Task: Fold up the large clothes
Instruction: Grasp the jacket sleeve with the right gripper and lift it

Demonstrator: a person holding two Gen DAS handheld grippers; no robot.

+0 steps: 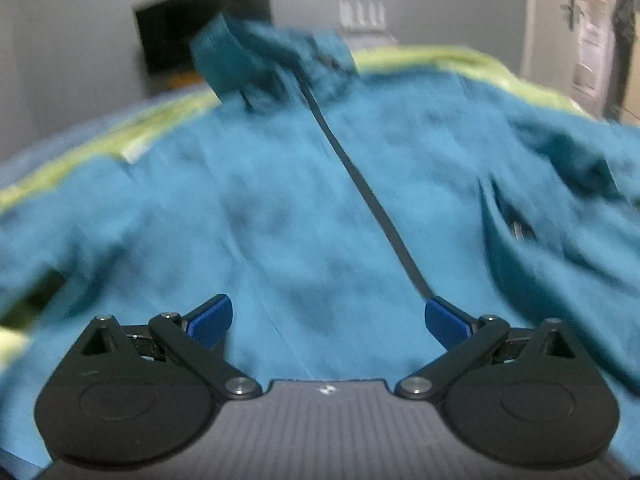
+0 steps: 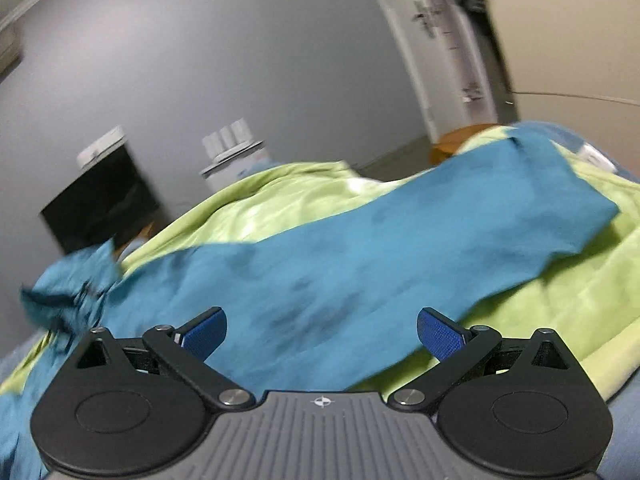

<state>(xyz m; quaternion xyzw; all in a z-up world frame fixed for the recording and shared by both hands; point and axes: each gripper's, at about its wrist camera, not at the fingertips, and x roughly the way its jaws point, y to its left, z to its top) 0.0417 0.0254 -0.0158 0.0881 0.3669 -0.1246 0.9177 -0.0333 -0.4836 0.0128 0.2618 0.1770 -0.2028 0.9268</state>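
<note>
Spread across a bed: a lime-green blanket [image 2: 580, 300], filling the right wrist view from nine o'clock round to three o'clock and showing in the left wrist view only as a thin pale band [image 1: 432, 56] along the far edge from nine to two o'clock; on top of it, lying flat and rumpled, a teal jacket [image 1: 280, 208], covering nearly the whole left wrist view from centre outward; collar [image 1: 224, 56] standing up at twelve o'clock, slightly toward eleven; dark zipper line [image 1: 360, 184] slanting from twelve o'clock down toward five o'clock, closed along its visible length; one sleeve [image 2: 440, 232] stretched flat over the blanket in the right wrist view, running from eight o'clock up to two o'clock, cuff end at two o'clock.

Behind the bed, grey wall; against it a black screen [image 2: 100, 204] at ten o'clock in the right wrist view, a white door [image 1: 576, 36] at two o'clock in the left.

Low at six o'clock in each view, the tools: left gripper [image 1: 329, 322] over the jacket front, blue pads [image 1: 212, 316] wide apart, nothing between them, right pad close to the zipper's lower end; right gripper [image 2: 322, 330] over the sleeve, jaws likewise spread wide, blue pads [image 2: 440, 334] clear of the cloth or barely above it, contact not readable through the blur.
</note>
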